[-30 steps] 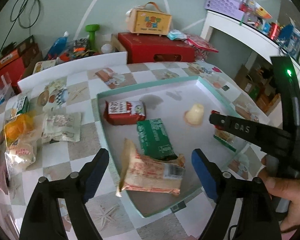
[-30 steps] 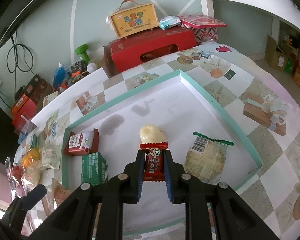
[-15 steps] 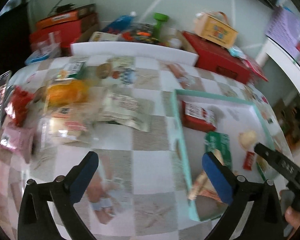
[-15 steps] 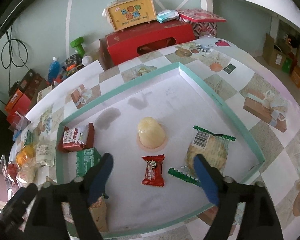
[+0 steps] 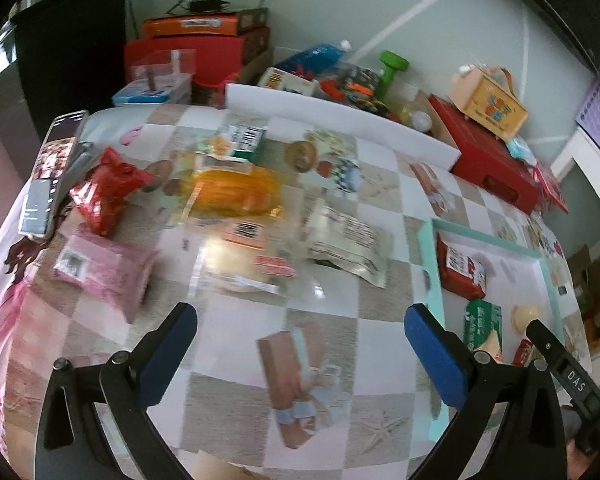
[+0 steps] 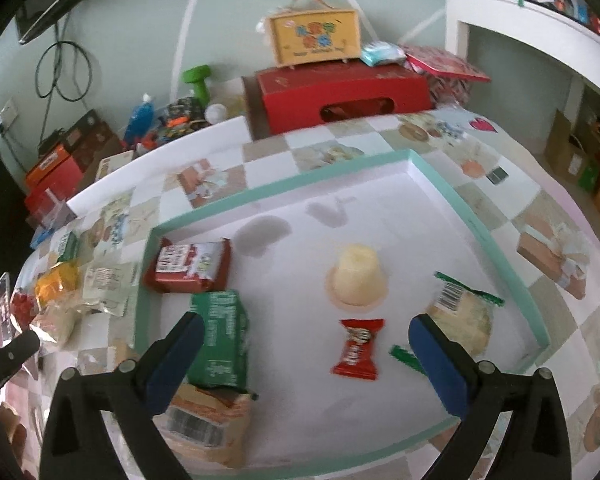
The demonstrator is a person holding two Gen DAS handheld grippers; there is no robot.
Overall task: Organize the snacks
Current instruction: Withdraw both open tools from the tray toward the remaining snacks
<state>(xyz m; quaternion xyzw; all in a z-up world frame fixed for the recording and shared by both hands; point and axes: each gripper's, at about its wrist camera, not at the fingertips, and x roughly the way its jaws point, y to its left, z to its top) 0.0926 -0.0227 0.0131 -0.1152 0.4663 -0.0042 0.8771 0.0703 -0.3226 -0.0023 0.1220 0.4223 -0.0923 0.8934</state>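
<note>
A teal-rimmed white tray [image 6: 480, 224] holds a red packet [image 6: 190, 266], a green packet [image 6: 220, 338], a tan packet [image 6: 206, 420], a pale jelly cup [image 6: 358, 276], a small red candy [image 6: 358, 348] and a green-edged cracker pack [image 6: 462, 316]. My right gripper [image 6: 302, 364] is open and empty above the tray's near side. My left gripper [image 5: 300, 354] is open and empty over the checked tablecloth, left of the tray [image 5: 432, 272]. Loose snacks lie ahead of it: a pink pack [image 5: 104, 272], a red bag [image 5: 108, 190], an orange bag [image 5: 236, 192], a clear bread pack [image 5: 248, 256] and a silver pack [image 5: 348, 244].
A phone [image 5: 52, 168] lies at the table's left edge. A white foam strip [image 5: 340, 124] borders the far edge. Behind it stand a red box [image 6: 340, 92], a yellow case [image 6: 316, 36], a green dumbbell [image 6: 198, 80] and boxes.
My right gripper opened and left the red candy in the tray, then drew back. My left gripper swung left from the tray to the loose snacks on the tablecloth.
</note>
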